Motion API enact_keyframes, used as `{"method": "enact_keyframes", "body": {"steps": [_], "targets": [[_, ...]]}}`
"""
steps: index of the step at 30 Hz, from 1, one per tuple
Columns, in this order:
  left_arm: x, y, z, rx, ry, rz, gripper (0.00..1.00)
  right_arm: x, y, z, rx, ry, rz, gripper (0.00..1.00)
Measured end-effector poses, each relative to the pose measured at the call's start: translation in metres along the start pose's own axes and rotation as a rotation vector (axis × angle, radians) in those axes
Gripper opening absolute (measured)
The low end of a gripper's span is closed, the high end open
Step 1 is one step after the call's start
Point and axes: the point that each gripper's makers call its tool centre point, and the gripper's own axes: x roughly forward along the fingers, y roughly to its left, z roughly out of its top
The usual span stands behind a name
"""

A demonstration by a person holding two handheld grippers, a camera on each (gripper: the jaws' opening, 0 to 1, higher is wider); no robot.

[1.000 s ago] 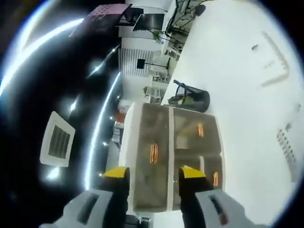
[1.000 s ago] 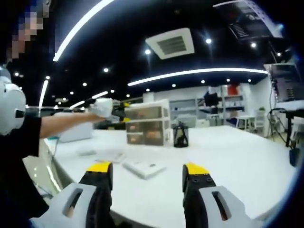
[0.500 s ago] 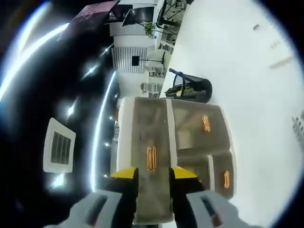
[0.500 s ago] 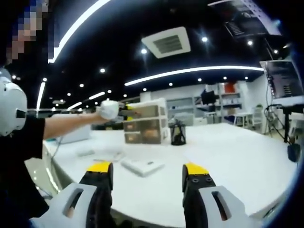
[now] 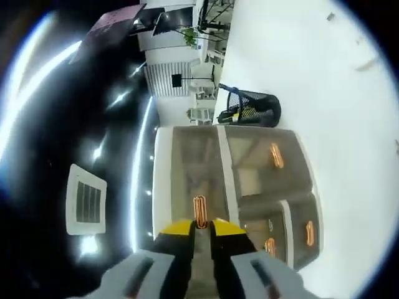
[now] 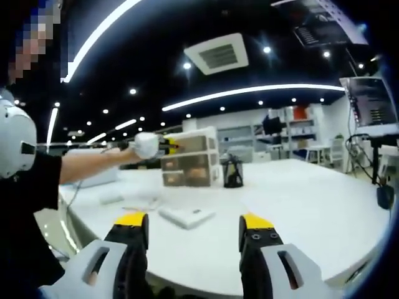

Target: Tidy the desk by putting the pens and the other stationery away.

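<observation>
The drawer unit [image 5: 230, 199] is the landmark here: a small translucent chest with white frame and orange handles, standing on the white desk [image 6: 299, 205], with a black mesh pen cup [image 5: 252, 112] just beside it, on the unit's right in the right gripper view. In the left gripper view the picture is rolled, so the unit's top drawer lies along the left of the chest and the lower drawers step away to the right. The left gripper [image 5: 199, 227] is right at that top drawer, its yellow-tipped jaws nearly together with the drawer's orange handle [image 5: 199, 212] sitting in the narrow gap between them; whether they already pinch it I cannot tell. The handle's long axis runs in line with the jaws in that view, so the coming pull, as I judge it, goes straight back along the gripper, away from the unit's face. The right gripper view confirms the reach: the person's arm stretches out to the top drawer of the unit [image 6: 190, 159], gloved hand [image 6: 146, 145] at its front. The right gripper [image 6: 193, 230] hangs well apart from the unit, near the desk's close edge, jaws spread wide and gripping nothing. Between it and the unit lie a flat white block [image 6: 187, 217] and some small pieces of stationery [image 6: 134, 202], too small to name. The left arm is clearly the nearer one.
</observation>
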Motion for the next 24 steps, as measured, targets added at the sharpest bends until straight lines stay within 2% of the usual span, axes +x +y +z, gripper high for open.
{"method": "enact_keyframes", "body": {"steps": [17, 24], "targets": [[-0.003, 0.0, 0.002, 0.008, 0.026, 0.01, 0.09, -0.002, 0.002, 0.002, 0.006, -0.008, 0.0, 0.55], [-0.012, 0.001, 0.007, 0.011, 0.024, 0.011, 0.08, -0.003, 0.003, 0.005, 0.008, -0.016, 0.003, 0.55]]}}
